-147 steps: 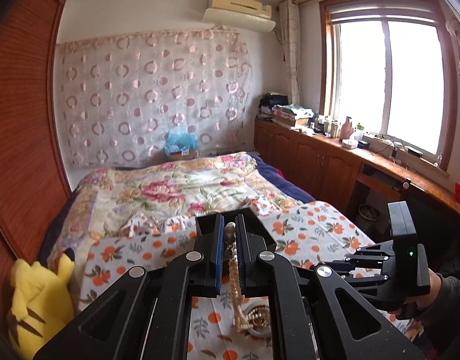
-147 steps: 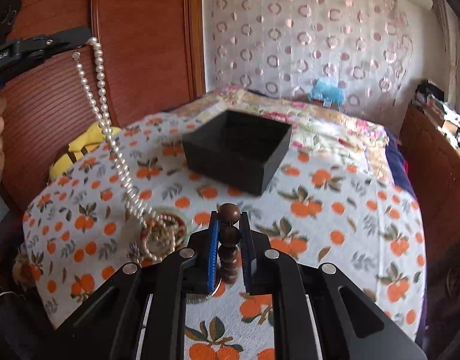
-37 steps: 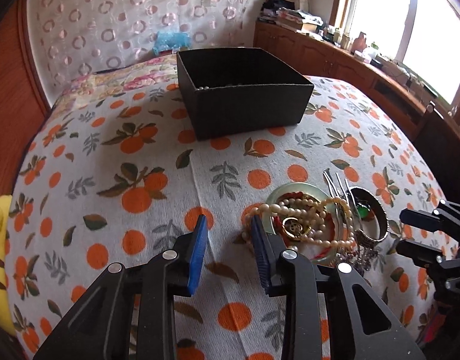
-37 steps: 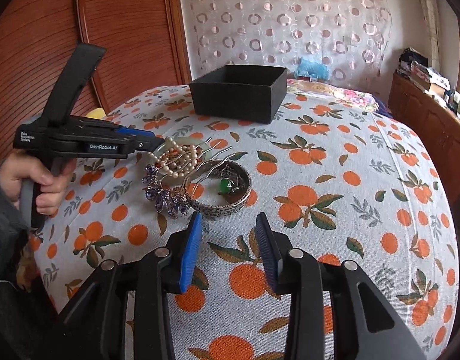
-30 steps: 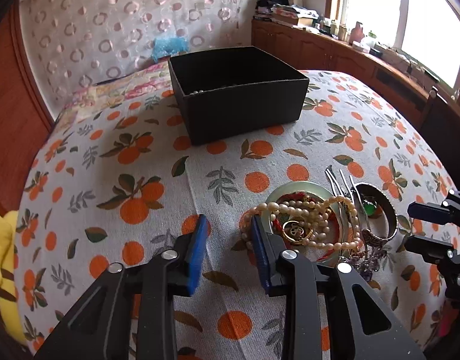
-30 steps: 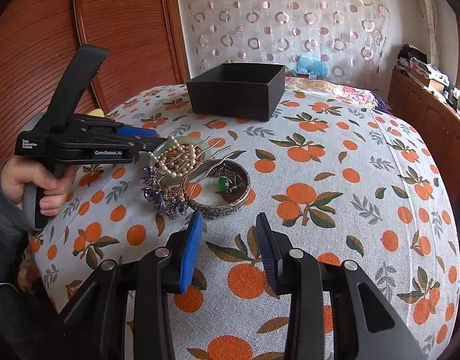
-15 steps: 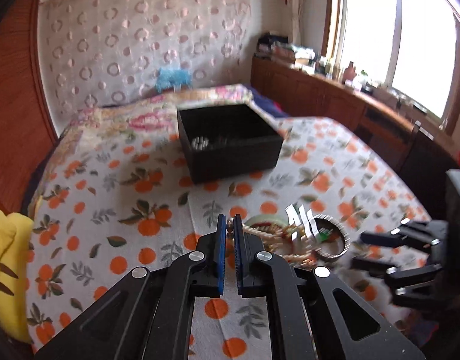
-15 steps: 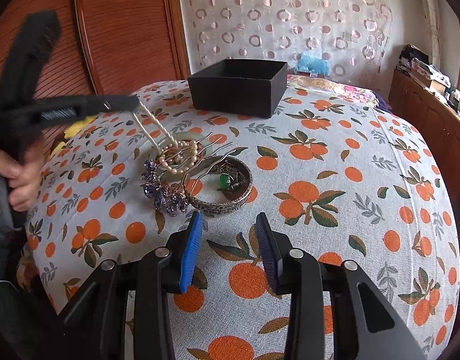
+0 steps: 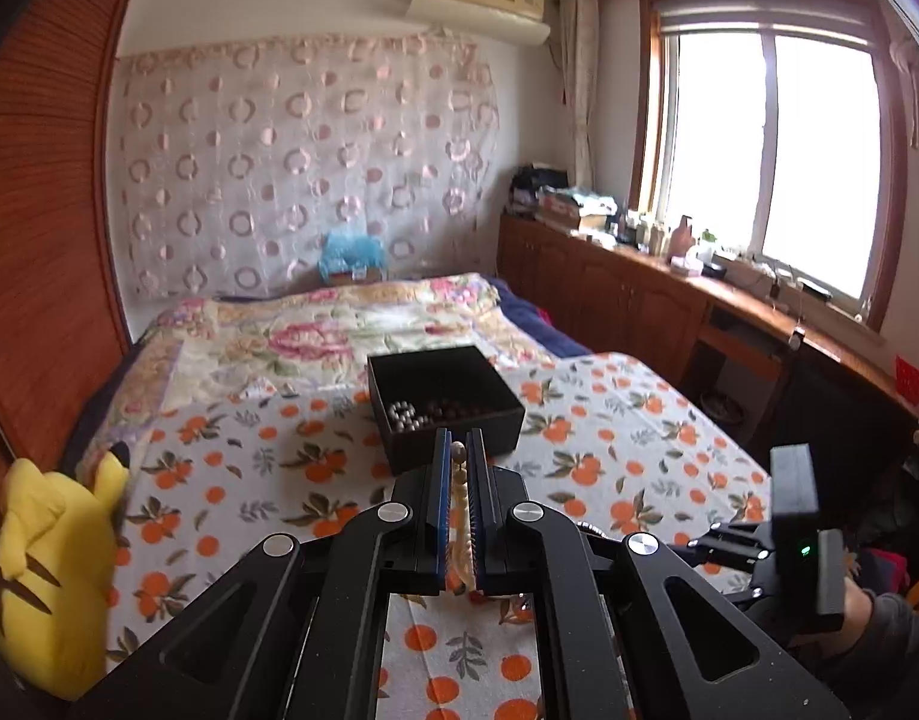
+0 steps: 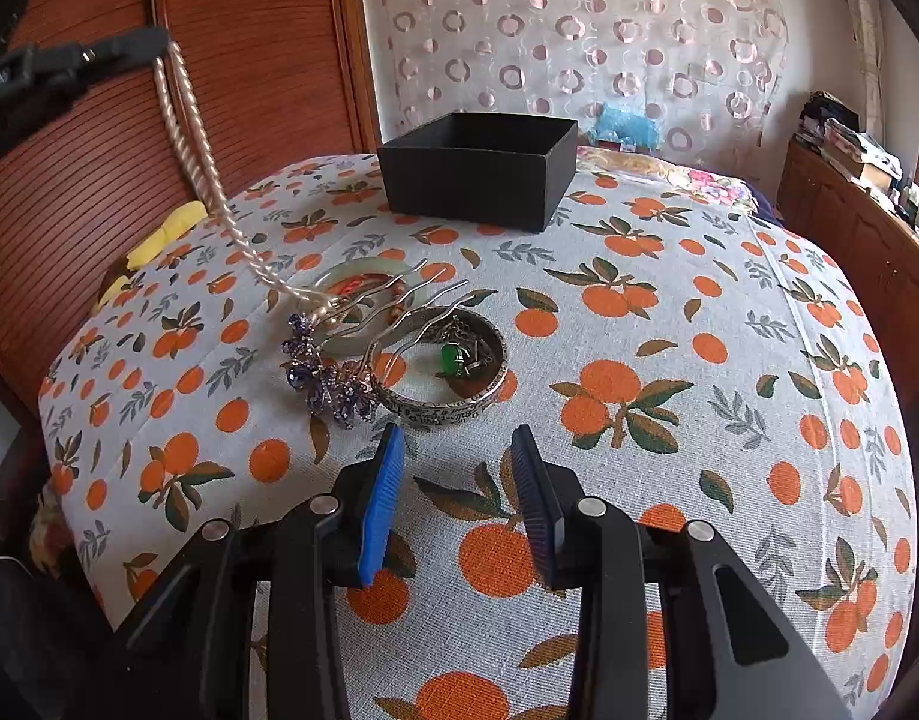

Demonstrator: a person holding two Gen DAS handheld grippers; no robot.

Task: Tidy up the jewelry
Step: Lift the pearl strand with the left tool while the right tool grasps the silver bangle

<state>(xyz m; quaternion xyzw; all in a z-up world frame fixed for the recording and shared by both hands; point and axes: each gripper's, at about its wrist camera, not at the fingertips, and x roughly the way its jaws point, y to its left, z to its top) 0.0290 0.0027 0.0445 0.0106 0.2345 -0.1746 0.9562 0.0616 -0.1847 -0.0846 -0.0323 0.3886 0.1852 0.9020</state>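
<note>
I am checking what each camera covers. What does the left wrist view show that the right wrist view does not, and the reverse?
Only the left wrist view looks into the black box: silver and dark beads lie inside.

Only the right wrist view shows the jewelry pile: silver bangle, purple hair comb, pale green ring.

Both show the box, the orange-print cloth and the pearl strand clamped in the left gripper, its lower end still at the pile. The right gripper is open.

The left gripper, which stood open and low beside the jade ring a second ago, closed on the pearl necklace and rose, so the strand lifted off the ring and hung stretched above the cloth.
</note>
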